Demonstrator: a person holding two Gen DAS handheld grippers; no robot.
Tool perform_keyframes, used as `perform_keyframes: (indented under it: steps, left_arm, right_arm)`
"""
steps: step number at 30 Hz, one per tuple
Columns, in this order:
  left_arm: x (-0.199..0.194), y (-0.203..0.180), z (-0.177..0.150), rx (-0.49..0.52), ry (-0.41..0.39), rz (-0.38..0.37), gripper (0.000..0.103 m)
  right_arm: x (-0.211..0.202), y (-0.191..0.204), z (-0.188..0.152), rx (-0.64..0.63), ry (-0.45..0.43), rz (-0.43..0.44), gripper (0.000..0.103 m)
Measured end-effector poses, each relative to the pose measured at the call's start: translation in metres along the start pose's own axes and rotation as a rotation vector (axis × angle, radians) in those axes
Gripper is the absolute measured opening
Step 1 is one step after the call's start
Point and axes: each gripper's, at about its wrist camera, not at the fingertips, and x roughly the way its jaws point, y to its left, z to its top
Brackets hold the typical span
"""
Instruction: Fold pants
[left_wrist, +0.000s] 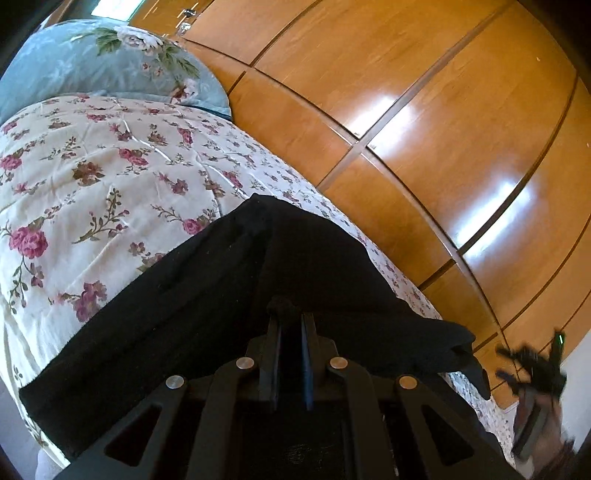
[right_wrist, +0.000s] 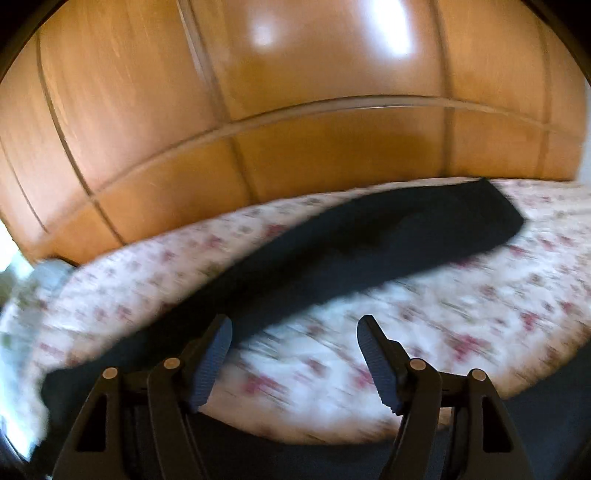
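Lying across a floral bedspread (left_wrist: 110, 177), the black pants (left_wrist: 207, 280) stretch as a long dark band on the bed, with one end drawn up to the left gripper (left_wrist: 291, 317). That gripper's jaws stand pressed nearly together, pinching a small bunch of the black fabric at their tips. In the right wrist view the pants (right_wrist: 369, 236) run diagonally from the lower left to the upper right of the bedspread (right_wrist: 461, 302), and the picture is smeared with motion. The right gripper (right_wrist: 295, 354) hangs above the bed with its jaws spread wide and nothing between its blue ribbed pads (right_wrist: 212, 358). A blue flowered pillow (left_wrist: 110, 70) lies at the head of the bed, and glossy wooden wardrobe doors (left_wrist: 424, 110) rise behind it.
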Motion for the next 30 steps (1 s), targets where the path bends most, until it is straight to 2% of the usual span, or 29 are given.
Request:
perform_keyframes:
  steps: [3,7,9,11,14,17,20,24,27,30]
  left_arm:
    - [0.001,0.000,0.001,0.017,0.003,0.002,0.009]
    - [-0.001,-0.001,0.002,0.015,0.012,-0.005,0.009]
    - [-0.003,0.000,0.004,0.002,0.023,-0.012,0.009]
    - [-0.005,-0.002,0.013,-0.017,0.031,-0.040,0.009]
    - [-0.022,-0.012,0.034,0.007,-0.024,-0.104,0.009]
    - [-0.046,-0.023,0.057,0.037,-0.103,-0.173,0.009]
    - [-0.065,-0.021,0.072,0.009,-0.151,-0.214,0.009]
    - [-0.070,0.008,0.073,-0.113,-0.139,-0.243,0.009]
    - [-0.067,0.036,0.060,-0.232,-0.083,-0.233,0.009]
    - [-0.067,0.061,0.045,-0.311,-0.044,-0.214,0.009]
  right_arm:
    - [0.037,0.014,0.028,0.065,0.095,-0.012,0.071]
    - [0.085,0.005,0.046,0.194,0.214,-0.113,0.071]
    - [0.097,-0.007,0.045,0.254,0.248,-0.130,0.061]
    - [0.099,-0.020,0.043,0.288,0.276,-0.061,0.012]
    - [0.076,-0.030,0.041,0.323,0.238,0.026,0.009]
    - [0.020,-0.033,0.035,0.281,0.104,0.163,0.009]
    - [-0.040,-0.033,0.012,0.215,-0.020,0.258,0.009]
    - [-0.099,-0.035,-0.048,0.148,-0.089,0.298,0.010]
    - [-0.118,-0.035,-0.106,0.107,-0.091,0.264,0.010]
    - [-0.116,-0.037,-0.155,0.089,-0.063,0.215,0.010]
